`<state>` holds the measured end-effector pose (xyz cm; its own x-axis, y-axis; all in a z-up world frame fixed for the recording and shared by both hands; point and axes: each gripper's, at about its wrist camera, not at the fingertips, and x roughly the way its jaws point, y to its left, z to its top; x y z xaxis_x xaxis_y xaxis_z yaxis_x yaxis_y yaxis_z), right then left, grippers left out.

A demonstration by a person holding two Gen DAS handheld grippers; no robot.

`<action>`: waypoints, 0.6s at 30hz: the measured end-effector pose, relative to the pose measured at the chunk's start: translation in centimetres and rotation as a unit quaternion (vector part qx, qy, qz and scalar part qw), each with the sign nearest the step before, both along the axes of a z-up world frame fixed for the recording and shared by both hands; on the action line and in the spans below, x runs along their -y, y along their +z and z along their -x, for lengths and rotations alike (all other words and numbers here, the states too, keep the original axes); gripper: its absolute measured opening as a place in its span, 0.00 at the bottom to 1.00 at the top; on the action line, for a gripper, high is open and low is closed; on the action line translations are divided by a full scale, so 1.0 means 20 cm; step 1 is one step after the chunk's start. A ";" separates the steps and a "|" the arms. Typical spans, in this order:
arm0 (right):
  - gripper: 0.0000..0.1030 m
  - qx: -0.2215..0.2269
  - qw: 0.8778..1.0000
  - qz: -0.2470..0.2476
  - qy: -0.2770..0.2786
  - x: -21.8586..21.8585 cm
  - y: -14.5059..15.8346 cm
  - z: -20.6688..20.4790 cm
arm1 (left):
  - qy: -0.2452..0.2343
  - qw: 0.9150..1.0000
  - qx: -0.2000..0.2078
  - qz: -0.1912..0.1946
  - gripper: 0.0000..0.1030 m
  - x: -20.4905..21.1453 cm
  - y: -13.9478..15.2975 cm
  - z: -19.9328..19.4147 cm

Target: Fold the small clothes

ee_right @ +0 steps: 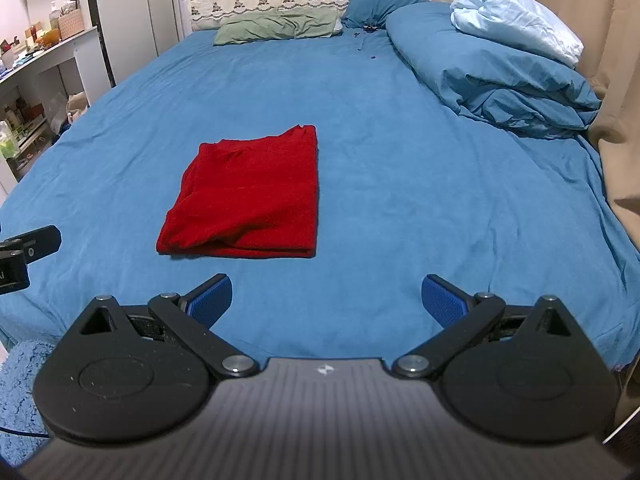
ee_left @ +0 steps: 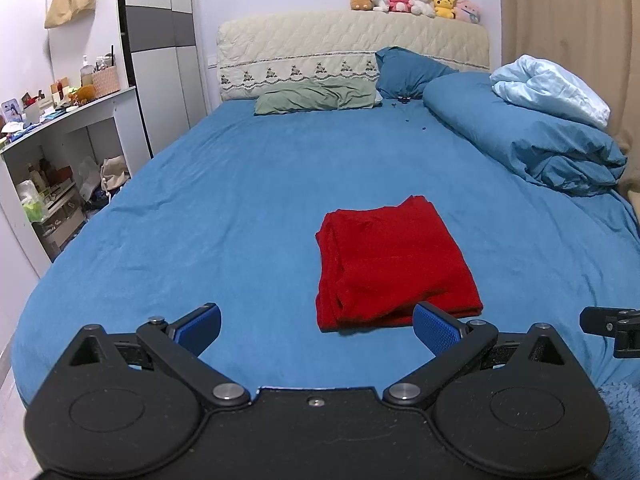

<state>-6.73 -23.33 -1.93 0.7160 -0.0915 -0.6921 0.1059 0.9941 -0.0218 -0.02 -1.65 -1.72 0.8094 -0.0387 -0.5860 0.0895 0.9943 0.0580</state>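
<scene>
A red garment (ee_left: 390, 266) lies folded into a neat rectangle on the blue bed sheet (ee_left: 224, 208). In the right wrist view the garment (ee_right: 250, 196) sits ahead and left of centre. My left gripper (ee_left: 316, 330) is open and empty, held just short of the garment's near edge, with its right fingertip (ee_left: 434, 330) close to the near right corner. My right gripper (ee_right: 326, 300) is open and empty, back from the garment and to its right. Each gripper's edge shows in the other's view.
A rolled blue duvet (ee_left: 532, 136) with a light blue cloth (ee_left: 548, 88) lies along the right side. Pillows (ee_left: 316, 98) and a headboard (ee_left: 352, 48) with plush toys (ee_left: 414, 2) are at the far end. Cluttered shelves (ee_left: 60, 148) stand left of the bed. A curtain (ee_right: 616, 80) hangs on the right.
</scene>
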 end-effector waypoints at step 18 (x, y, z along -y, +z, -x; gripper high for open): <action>1.00 -0.006 1.000 -0.006 -0.007 -0.07 -0.02 -0.01 | -0.005 1.000 0.001 -0.013 1.00 0.02 -0.01 0.00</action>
